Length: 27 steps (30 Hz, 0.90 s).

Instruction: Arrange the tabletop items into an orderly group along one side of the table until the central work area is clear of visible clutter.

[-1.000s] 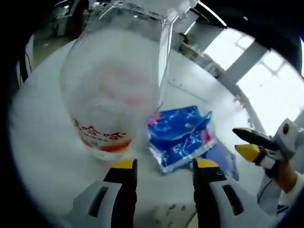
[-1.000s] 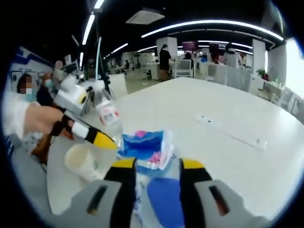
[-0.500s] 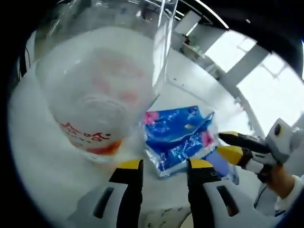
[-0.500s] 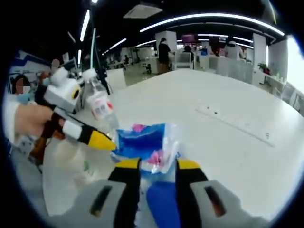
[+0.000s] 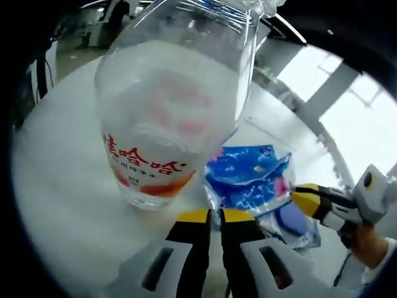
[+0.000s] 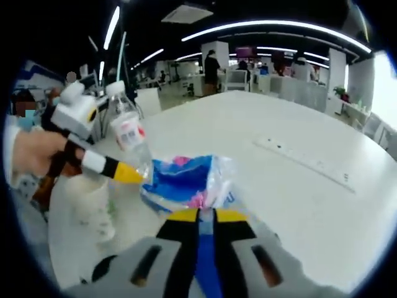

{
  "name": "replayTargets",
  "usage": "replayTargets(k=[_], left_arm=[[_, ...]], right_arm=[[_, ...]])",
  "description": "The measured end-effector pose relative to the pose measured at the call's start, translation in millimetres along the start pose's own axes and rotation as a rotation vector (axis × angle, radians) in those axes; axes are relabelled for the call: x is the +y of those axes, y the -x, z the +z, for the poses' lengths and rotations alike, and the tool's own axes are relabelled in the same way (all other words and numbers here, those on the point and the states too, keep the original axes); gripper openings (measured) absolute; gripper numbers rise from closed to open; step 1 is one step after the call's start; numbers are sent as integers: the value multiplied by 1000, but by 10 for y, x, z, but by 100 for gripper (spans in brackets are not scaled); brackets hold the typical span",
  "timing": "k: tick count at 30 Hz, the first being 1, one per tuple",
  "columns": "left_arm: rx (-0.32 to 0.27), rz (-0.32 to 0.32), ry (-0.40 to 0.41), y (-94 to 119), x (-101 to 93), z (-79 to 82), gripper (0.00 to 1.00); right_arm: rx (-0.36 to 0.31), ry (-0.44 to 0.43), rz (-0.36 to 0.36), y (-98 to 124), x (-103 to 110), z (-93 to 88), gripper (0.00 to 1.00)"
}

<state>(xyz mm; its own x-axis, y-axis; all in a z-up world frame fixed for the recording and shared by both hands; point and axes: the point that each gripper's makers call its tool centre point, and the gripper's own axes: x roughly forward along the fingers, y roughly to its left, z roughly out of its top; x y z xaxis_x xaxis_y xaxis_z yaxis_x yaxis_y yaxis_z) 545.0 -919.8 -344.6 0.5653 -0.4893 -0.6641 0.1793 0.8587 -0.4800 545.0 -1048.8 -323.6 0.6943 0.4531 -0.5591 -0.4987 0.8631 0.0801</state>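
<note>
- left gripper view: left tongs (image 5: 214, 216) pinched together, nothing visibly between them, right beside the clear water bottle (image 5: 170, 118) standing on the white surface (image 5: 56, 186); blue tissue pack (image 5: 248, 177) just behind.
- right gripper view: right tongs (image 6: 206, 215) clamped on a blue flat thing (image 6: 206, 264), the tissue pack (image 6: 183, 180) right ahead, the bottle (image 6: 129, 136) behind it.

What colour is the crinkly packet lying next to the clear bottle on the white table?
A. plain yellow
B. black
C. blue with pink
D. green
C: the packet beside the bottle is blue with pink patches.
</note>
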Motion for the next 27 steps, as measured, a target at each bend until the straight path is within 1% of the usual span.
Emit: replayTargets(k=[7,13,18,22,27], left_arm=[[-11,-13,-3,9,-43,3,0],[-18,-31,-9,30,-89,4,0],[-26,-32,-10,47,-91,-13,0],[-36,-37,-11,67,-100,-5,0],[-52,-51,-21,113,-154,22,0]], right_arm=[[-24,8,-3,33,55,4,2],[-38,-5,-17,59,29,-1,0],[-62,-7,-14,104,59,14,0],[-66,-6,-11,113,84,10,0],[-89,-7,-7,153,133,49,0]])
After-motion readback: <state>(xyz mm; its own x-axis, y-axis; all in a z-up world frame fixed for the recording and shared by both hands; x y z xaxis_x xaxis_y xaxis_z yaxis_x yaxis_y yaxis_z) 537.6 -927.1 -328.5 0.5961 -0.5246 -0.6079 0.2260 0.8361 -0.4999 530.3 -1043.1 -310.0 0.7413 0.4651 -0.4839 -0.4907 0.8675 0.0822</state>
